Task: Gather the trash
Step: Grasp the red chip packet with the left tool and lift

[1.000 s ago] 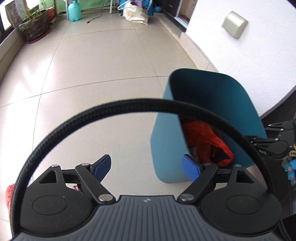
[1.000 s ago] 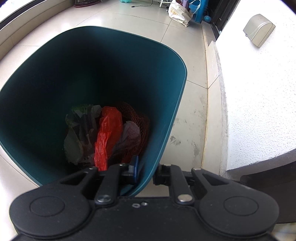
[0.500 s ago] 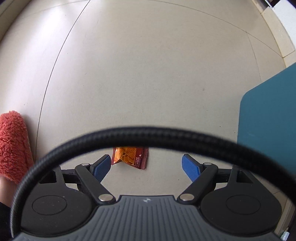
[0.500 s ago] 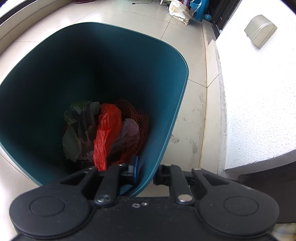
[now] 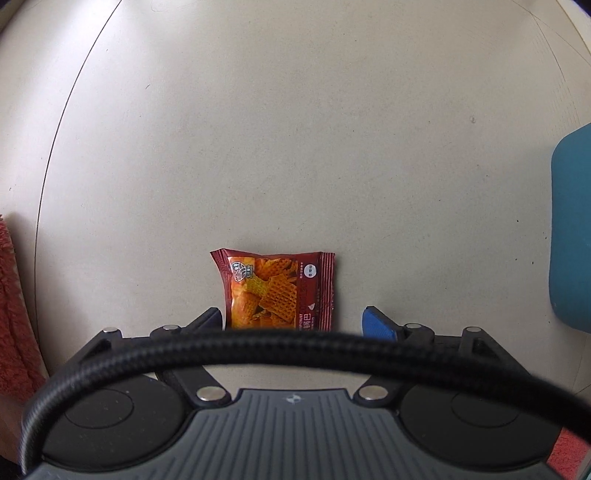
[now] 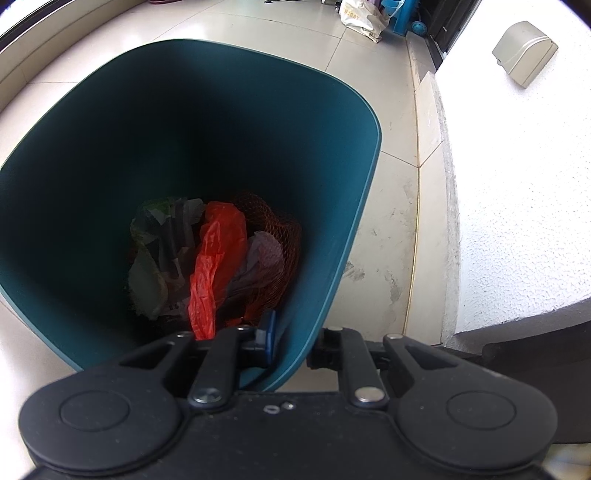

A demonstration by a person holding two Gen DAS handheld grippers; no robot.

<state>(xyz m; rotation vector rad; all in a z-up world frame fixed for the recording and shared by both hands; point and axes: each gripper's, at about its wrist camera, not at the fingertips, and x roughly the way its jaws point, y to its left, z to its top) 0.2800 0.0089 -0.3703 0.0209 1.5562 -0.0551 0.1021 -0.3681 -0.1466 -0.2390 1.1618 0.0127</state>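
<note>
A red-orange snack packet (image 5: 277, 288) lies flat on the pale floor tiles. My left gripper (image 5: 295, 319) points straight down over it and is open; the packet's near end sits between the fingers, closer to the left one, and the pads are not touching it. The teal trash bin (image 6: 369, 184) is tilted, and my right gripper (image 6: 295, 339) is shut on its near rim, one blue pad inside and one finger outside. Inside lie a red plastic bag (image 6: 218, 258), a brown net bag (image 6: 280, 229) and grey crumpled plastic. The bin's side (image 5: 572, 229) shows at the left view's right edge.
A red fluffy cloth (image 5: 14, 302) lies at the left. A black cable (image 5: 295, 347) arcs across the left gripper. To the right of the bin stands a white rough wall (image 6: 517, 184) with a beige box (image 6: 524, 51). Bags (image 6: 362, 18) sit at the far end.
My left gripper has tipped down and dropped toward the floor, away from the bin; the snack packet came into view and now lies between its open fingers. The right gripper and bin stayed put.
</note>
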